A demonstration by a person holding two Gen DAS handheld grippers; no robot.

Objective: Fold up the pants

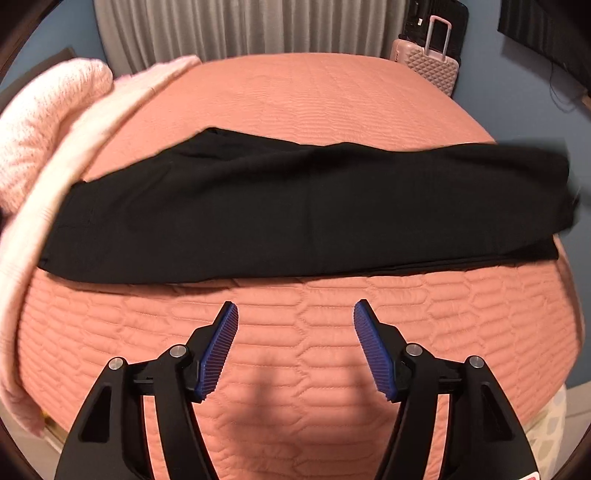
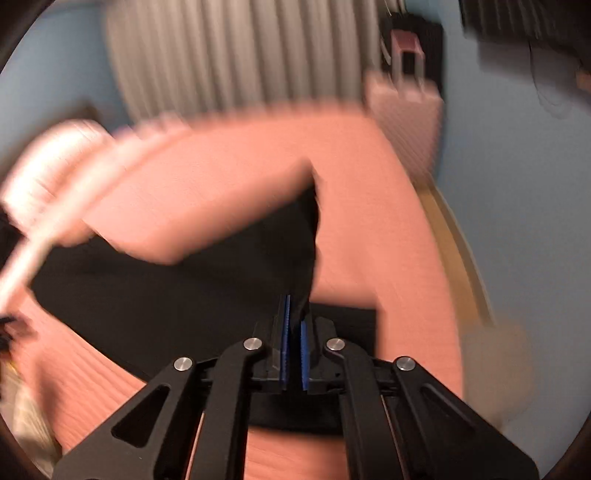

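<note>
Black pants (image 1: 295, 210) lie stretched sideways across a salmon quilted bedspread (image 1: 295, 92), folded lengthwise. My left gripper (image 1: 295, 310) hovers open over bare quilt just in front of the pants' near edge, nothing between its blue pads (image 1: 221, 347). In the blurred right wrist view the pants (image 2: 166, 295) spread left, and one end of them rises in a lifted fold (image 2: 308, 236). My right gripper (image 2: 294, 310) is shut on that black fabric, pads pressed together with cloth pinched at the tips.
A pale pink knitted blanket (image 1: 48, 122) is heaped at the bed's left side. A pink suitcase (image 1: 428, 62) stands by the far right corner, before grey curtains (image 1: 240, 29) and a blue wall. The bed edge and floor (image 2: 454, 243) fall away on the right.
</note>
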